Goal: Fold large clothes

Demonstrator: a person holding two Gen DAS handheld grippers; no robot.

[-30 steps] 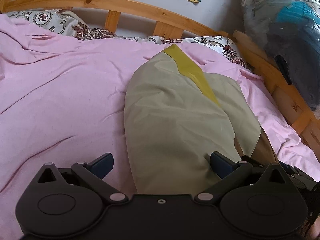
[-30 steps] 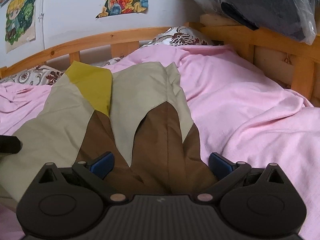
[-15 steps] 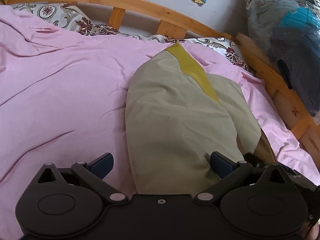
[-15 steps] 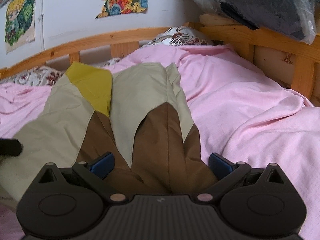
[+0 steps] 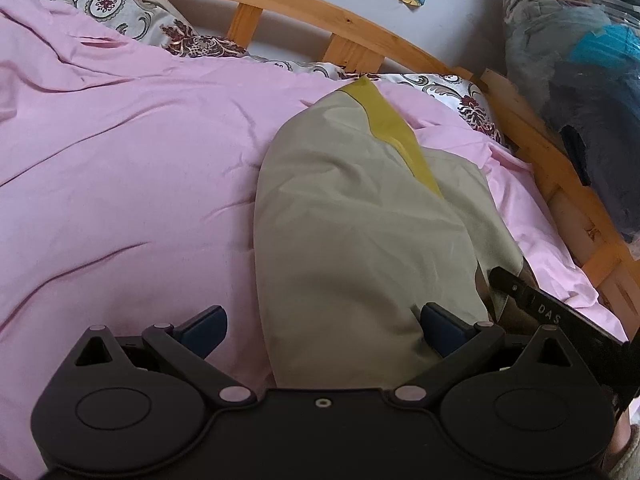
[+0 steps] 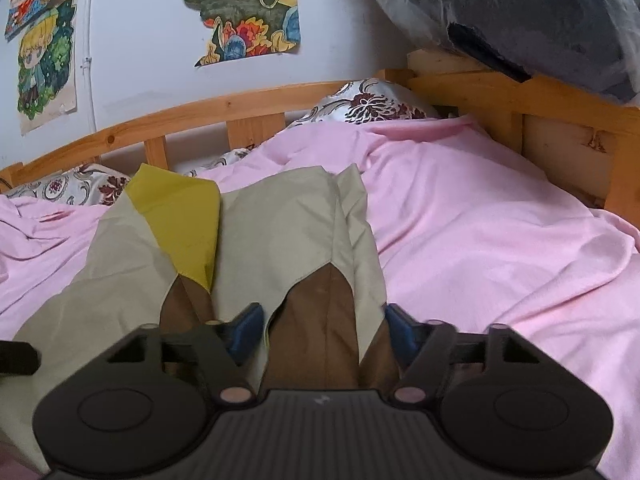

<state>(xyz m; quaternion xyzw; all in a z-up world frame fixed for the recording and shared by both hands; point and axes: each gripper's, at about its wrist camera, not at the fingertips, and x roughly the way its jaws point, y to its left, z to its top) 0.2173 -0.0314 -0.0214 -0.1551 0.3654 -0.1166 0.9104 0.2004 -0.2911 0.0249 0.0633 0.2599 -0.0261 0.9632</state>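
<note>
Right gripper [image 6: 320, 330]: the jaws have just been closing and stand about half apart, the brown end of the garment between them; whether the blue pads [image 6: 246, 330] press the cloth I cannot tell.
Left gripper [image 5: 322, 330]: jaws wide, one blue pad over the pink sheet, the other over the garment's near corner, gripping nothing.
Garment [image 6: 280, 232]: a large beige piece with a mustard-yellow panel and brown lower parts, lying flat and lengthwise on the bed, its far end near the pillows.
Sheet [image 5: 120, 168]: pink, wrinkled, spread under the garment.
Pillows [image 5: 120, 16]: flower-patterned, lined up against the headboard.
Bed frame [image 6: 224, 106]: pale wood, curved rail with slats.
Wall [image 6: 140, 40]: white, with colourful drawings [image 6: 244, 8] stuck on.
Bundle [image 6: 520, 12]: dark things in clear plastic above the side rail.
</note>
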